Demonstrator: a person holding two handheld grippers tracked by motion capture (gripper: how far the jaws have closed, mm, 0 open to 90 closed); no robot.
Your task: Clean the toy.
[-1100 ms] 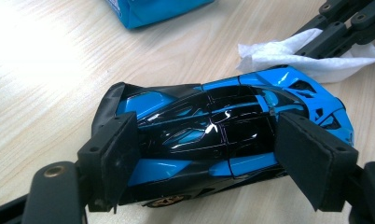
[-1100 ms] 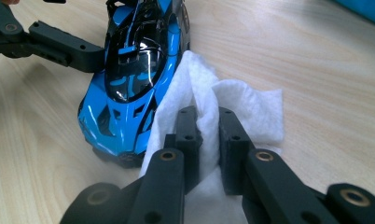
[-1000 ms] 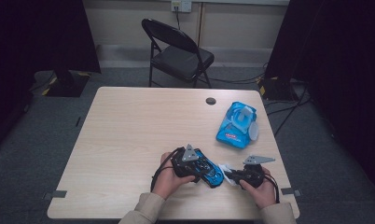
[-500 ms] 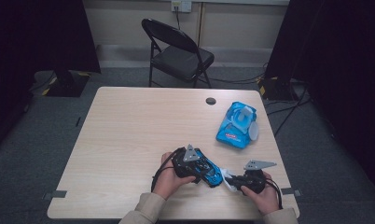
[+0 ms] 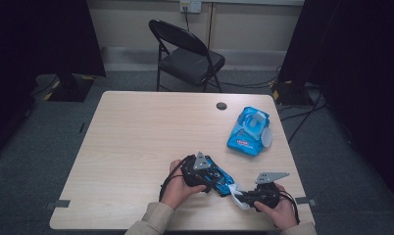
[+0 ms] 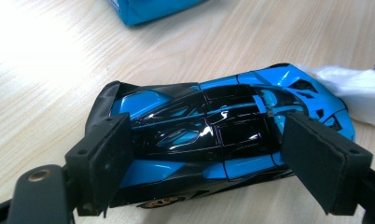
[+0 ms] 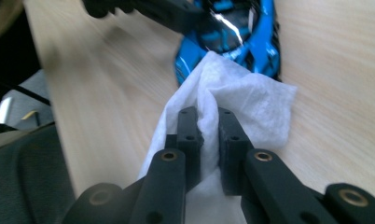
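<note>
A blue and black toy car [image 6: 199,130] lies on the table [image 5: 136,147] near its front edge. My left gripper [image 6: 209,149] straddles it from above. Its jaws have just been opening a little, with the car between them and the pads [image 6: 106,149] still against the bodywork. In the high view the left gripper [image 5: 212,178] covers most of the car [image 5: 223,180]. My right gripper [image 7: 208,121] is shut on a crumpled white wipe [image 7: 251,102], which touches the car's end [image 7: 241,32]. The right gripper [image 5: 244,196] sits just right of the car.
A blue pack of wipes [image 5: 249,129] with its lid flipped open lies at the table's right side. A small black round cap [image 5: 221,105] sits near the far edge. A black folding chair [image 5: 190,54] stands behind the table.
My right gripper with the wipe has drifted slightly toward the table's near edge. The left hand and the car have stayed put.
</note>
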